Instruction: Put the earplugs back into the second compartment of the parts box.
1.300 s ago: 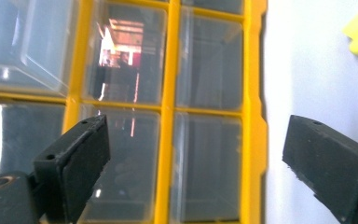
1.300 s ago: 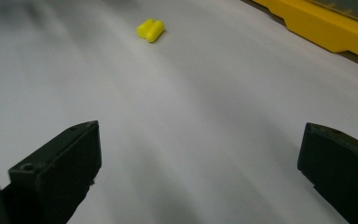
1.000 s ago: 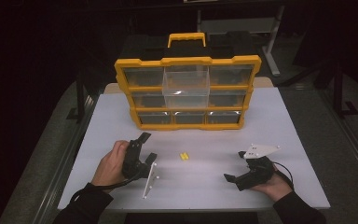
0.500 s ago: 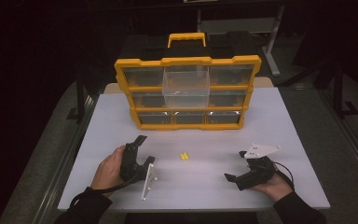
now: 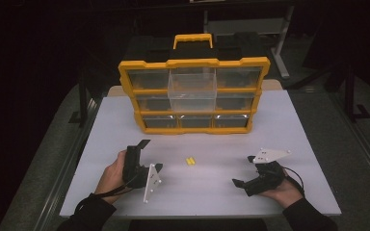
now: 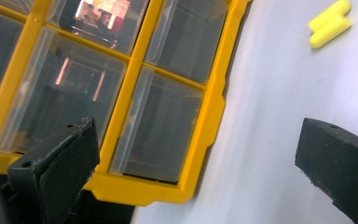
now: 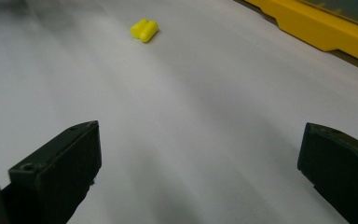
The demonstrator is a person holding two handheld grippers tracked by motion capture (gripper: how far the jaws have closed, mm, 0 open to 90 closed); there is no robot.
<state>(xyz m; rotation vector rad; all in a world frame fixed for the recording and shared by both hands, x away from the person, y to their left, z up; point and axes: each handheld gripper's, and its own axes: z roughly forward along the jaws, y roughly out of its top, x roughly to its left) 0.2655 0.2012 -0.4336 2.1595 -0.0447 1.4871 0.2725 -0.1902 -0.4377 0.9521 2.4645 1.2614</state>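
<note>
Left hand-held gripper (image 5: 147, 156) has rolled onto its side, jaws wide and empty, yellow earplugs (image 5: 190, 161) on tabletop (image 5: 289, 125) just to its right; right hand-held gripper (image 5: 244, 171) unmoved, open too—pickup likely starting.

Table (image 5: 289, 125) brightly lit, surroundings black; gripper views soft; drawers reflect glare.
</note>
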